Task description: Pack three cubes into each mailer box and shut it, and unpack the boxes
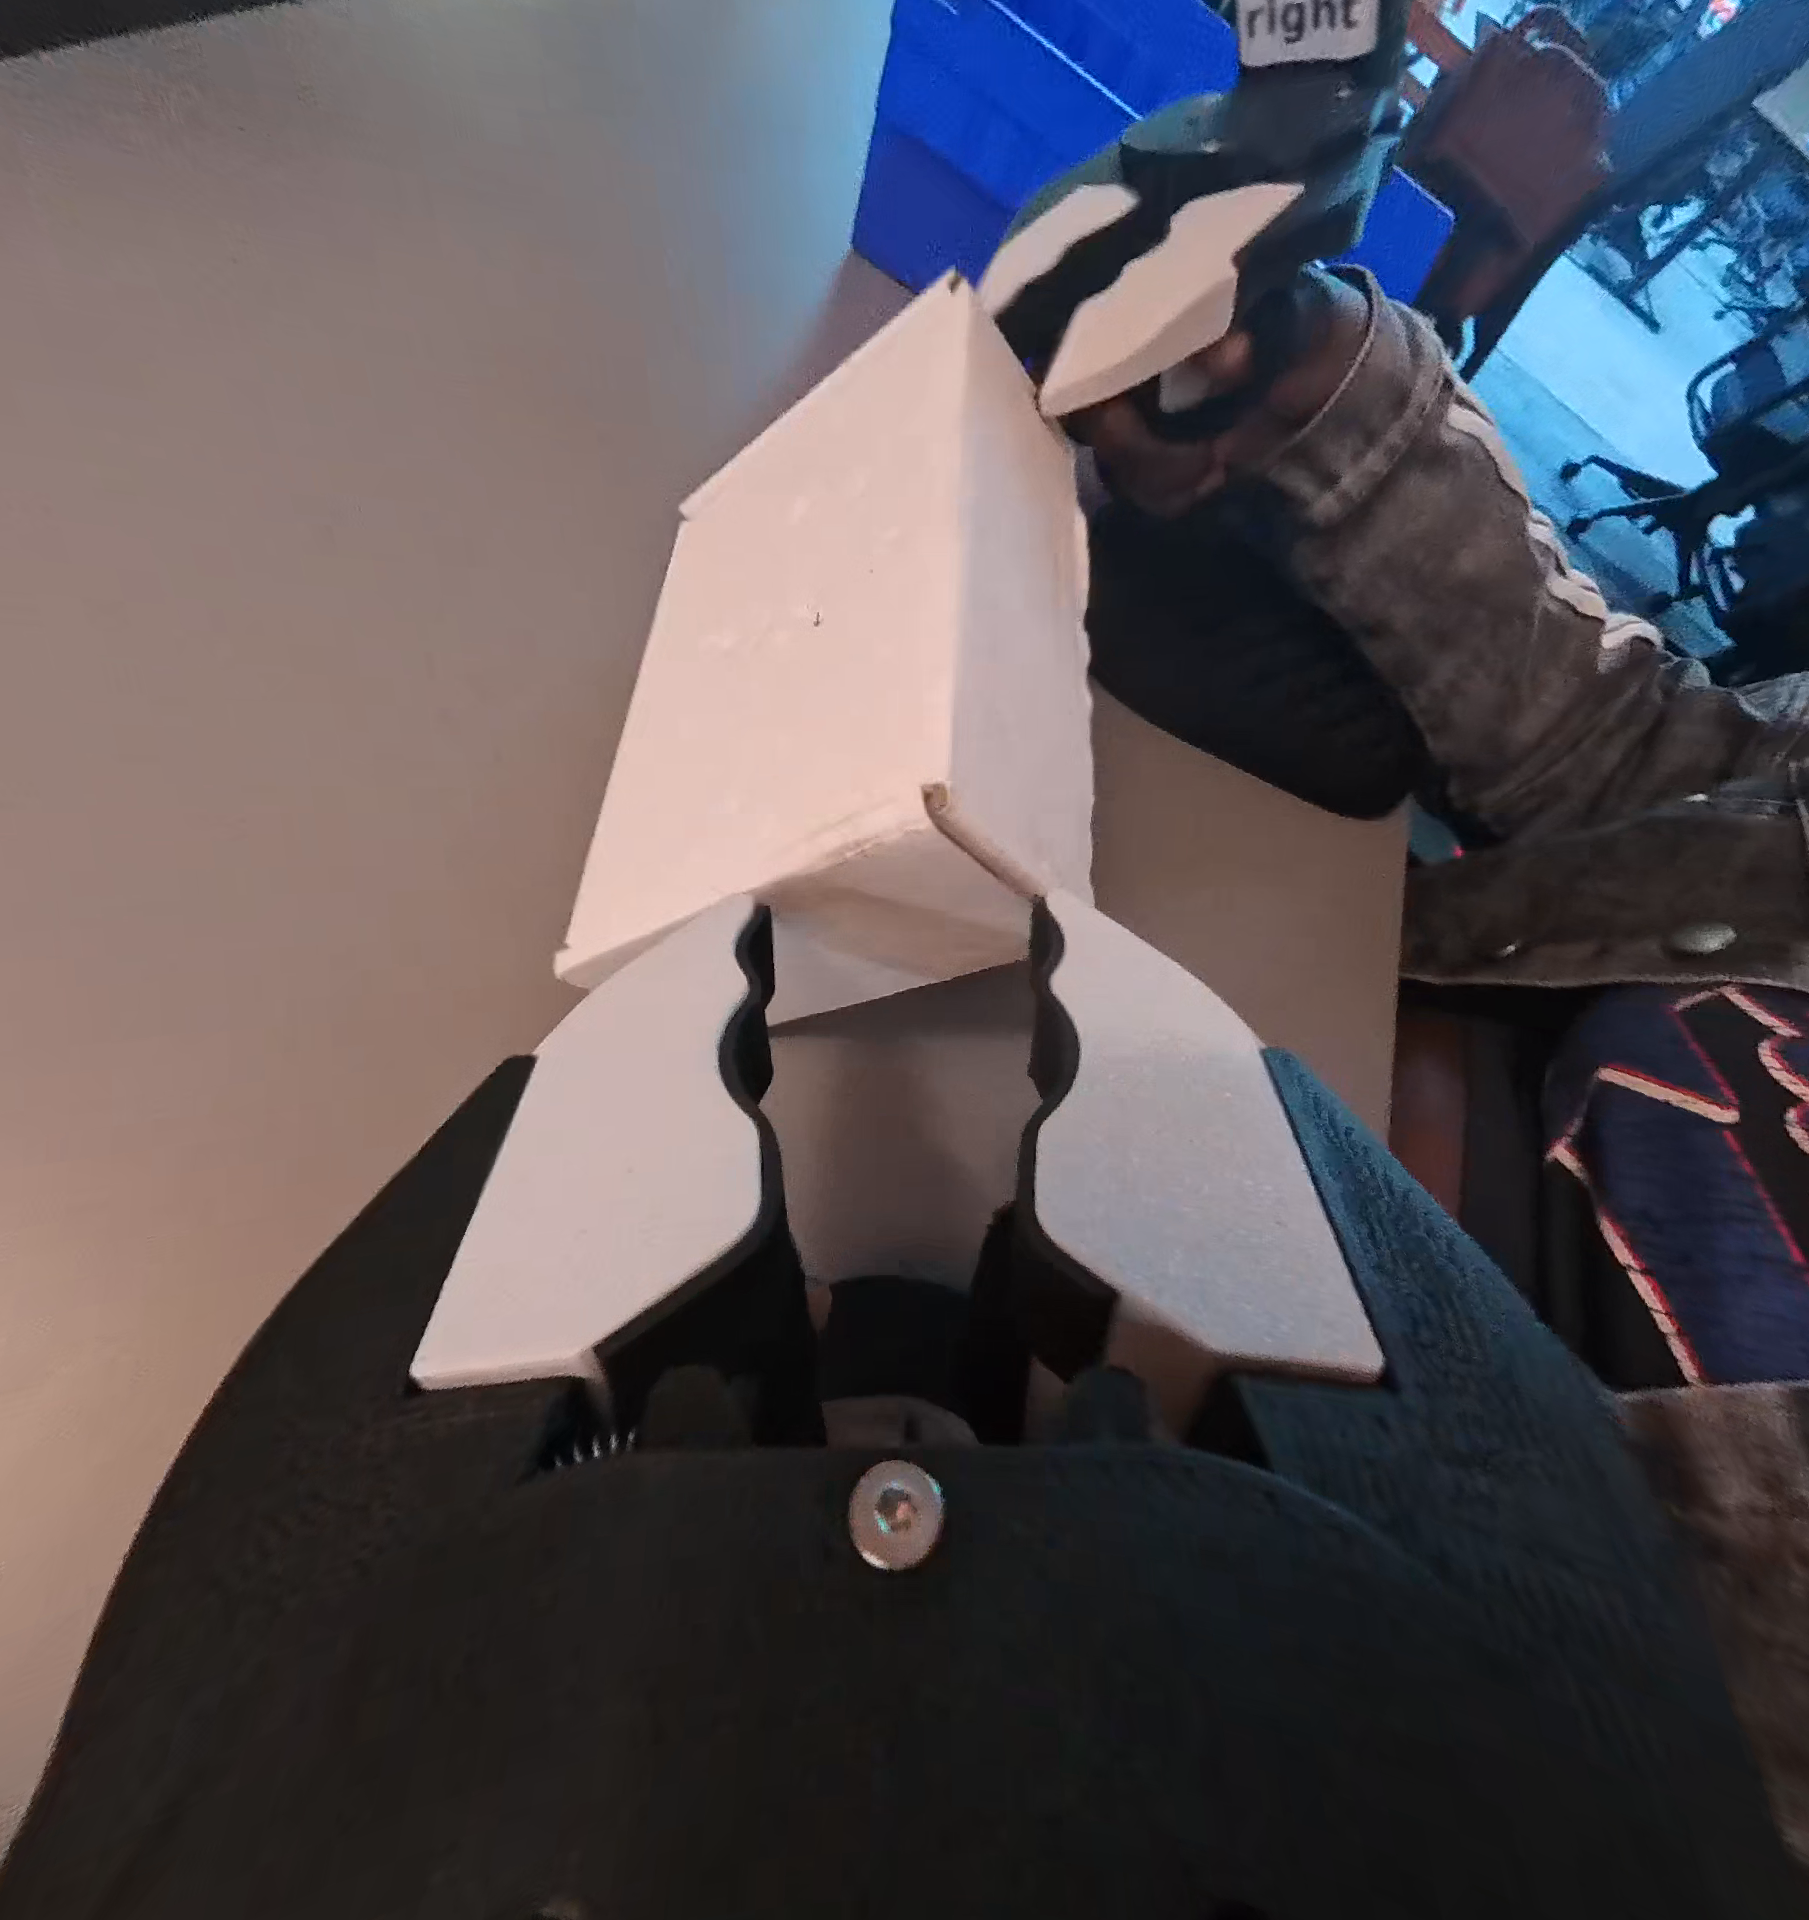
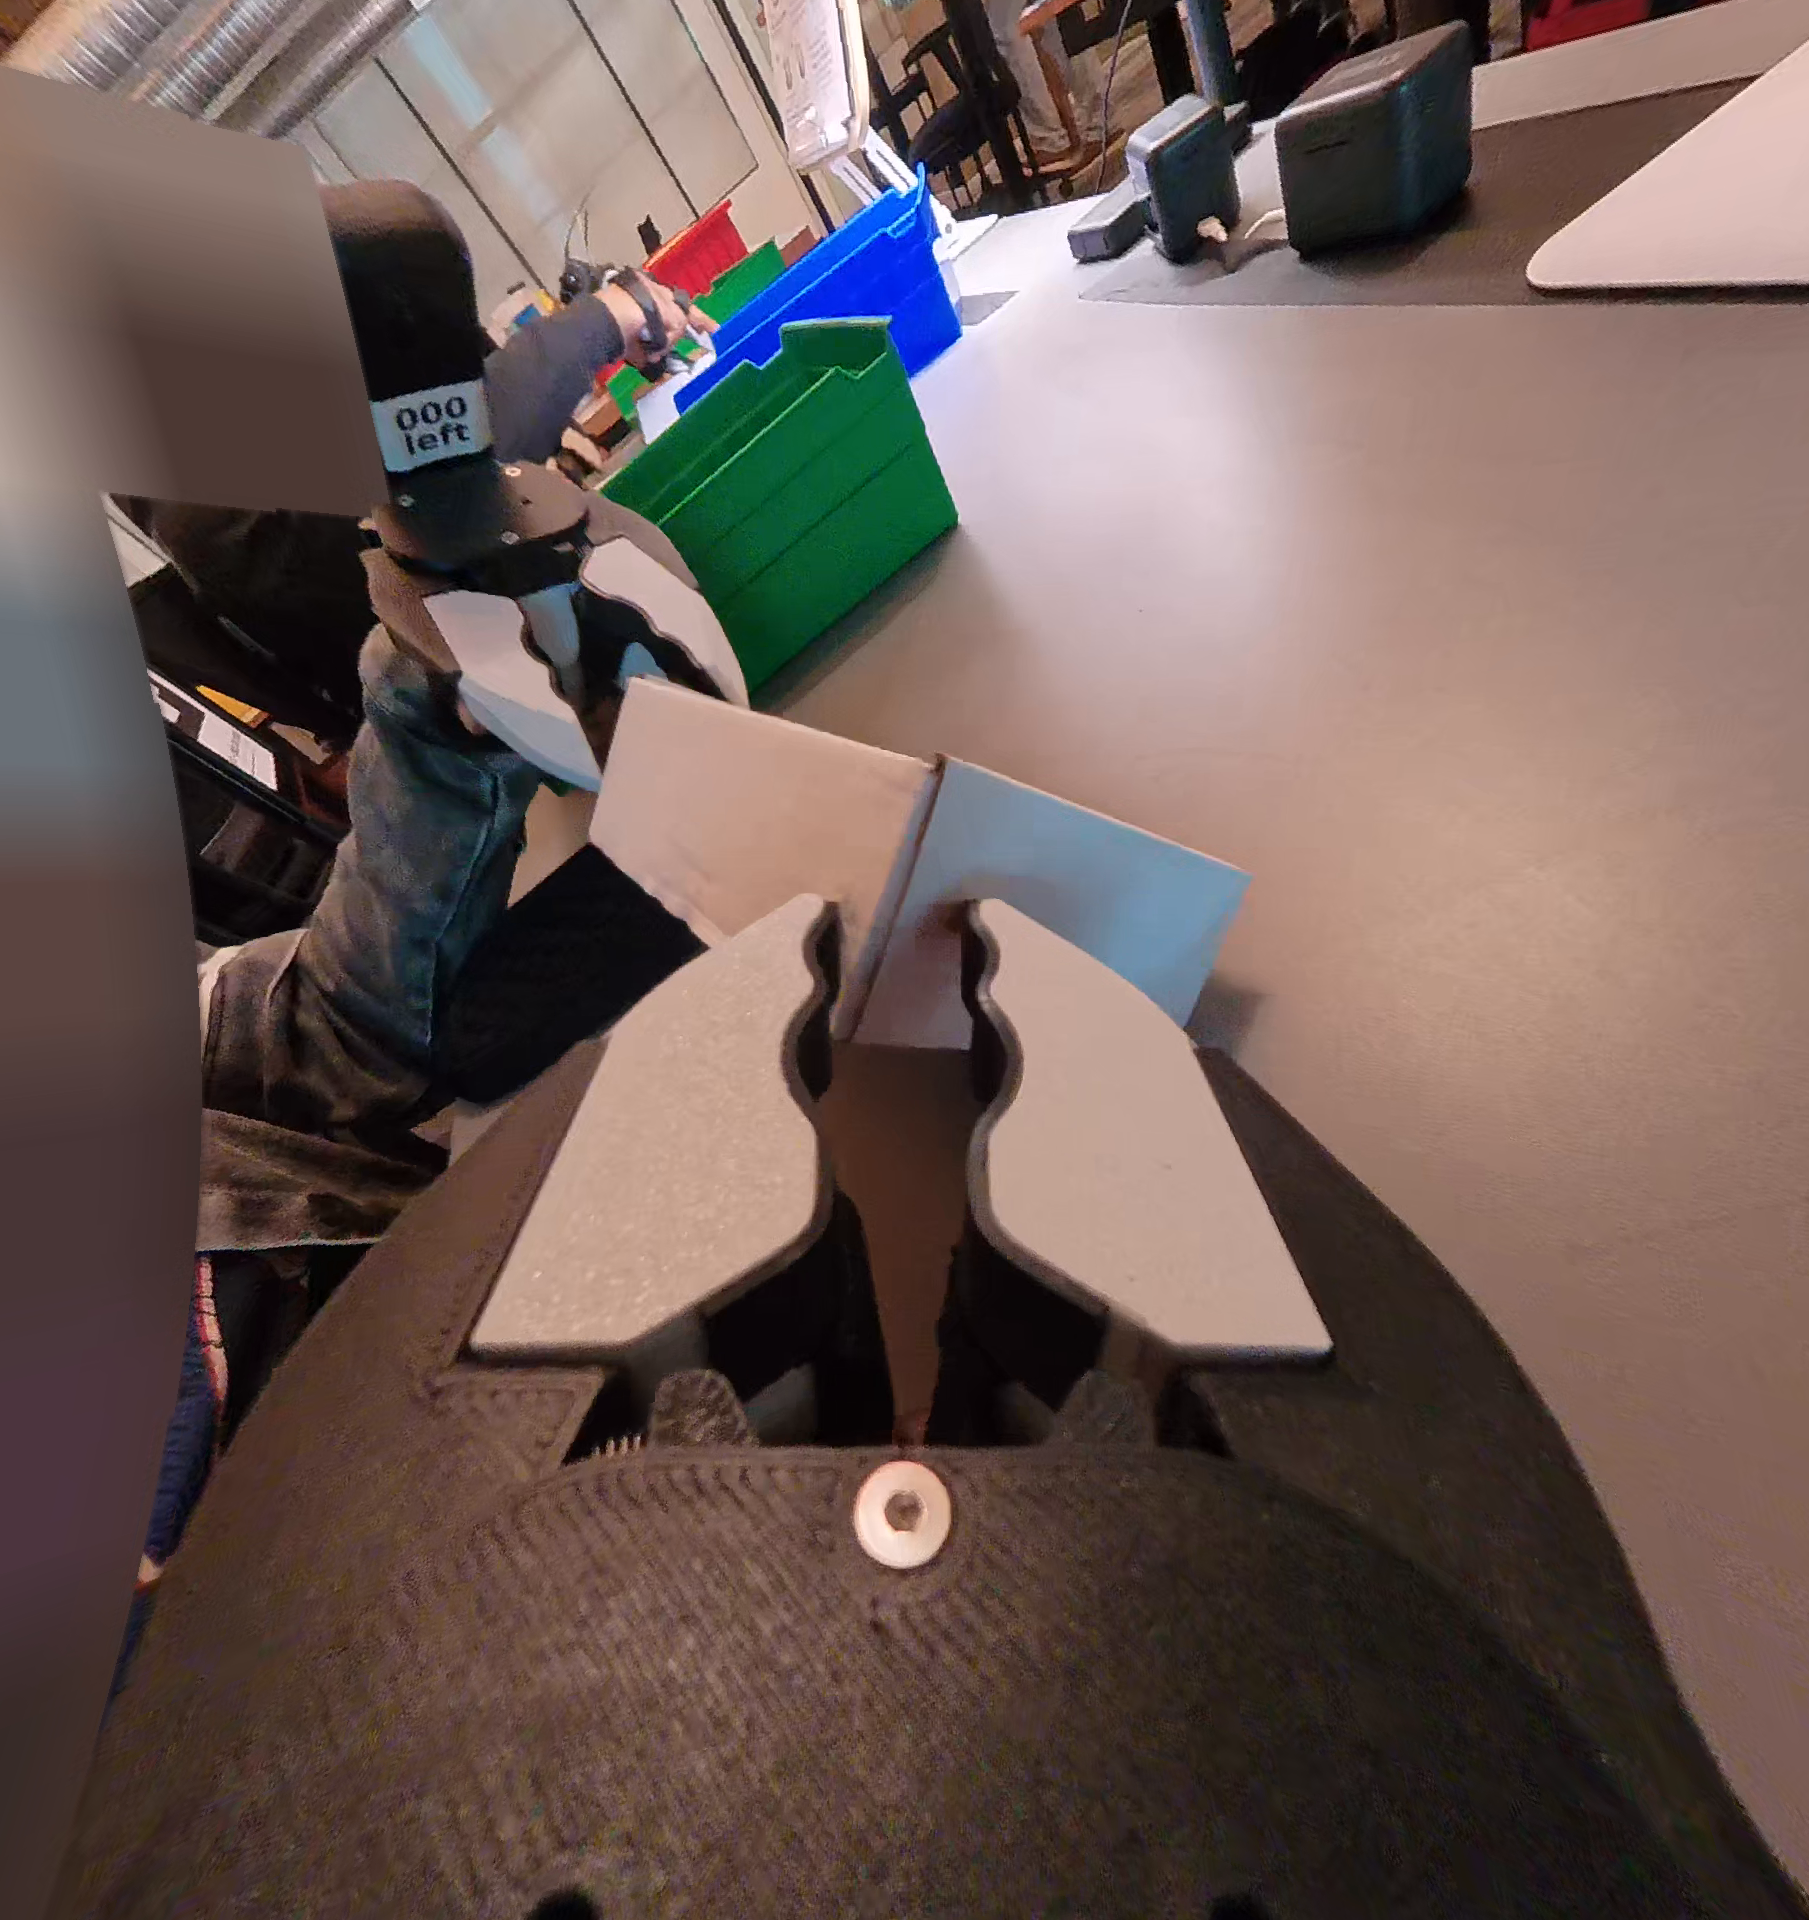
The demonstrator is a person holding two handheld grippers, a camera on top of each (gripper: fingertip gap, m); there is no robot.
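Broadly, a grey table [image 2: 1399, 623] fills the right wrist view, and near its far edge stand a green bin [image 2: 806, 509] and, just behind it, a blue bin [image 2: 858, 270]; the left wrist view also shows a blue bin [image 1: 1014, 114] beyond the far claw. Between the two claws a white mailer box [image 1: 827, 717] is held tilted, its lid closed in the left wrist view, with one corner low near the table; whether it touches the surface cannot be told. A person's denim sleeve [image 1: 1451, 540] reaches to the far claw's handle. The left claw [image 1: 900, 935] is partly open, its white fingers [image 1: 619, 1164] set on either side of the box's near end and touching its lower edge. The right claw [image 2: 900, 935] is open by a narrow gap, and a thin cardboard flap [image 2: 910, 935] of the box stands in that gap; whether the fingers actually pinch it cannot be told. No cubes show in either view.
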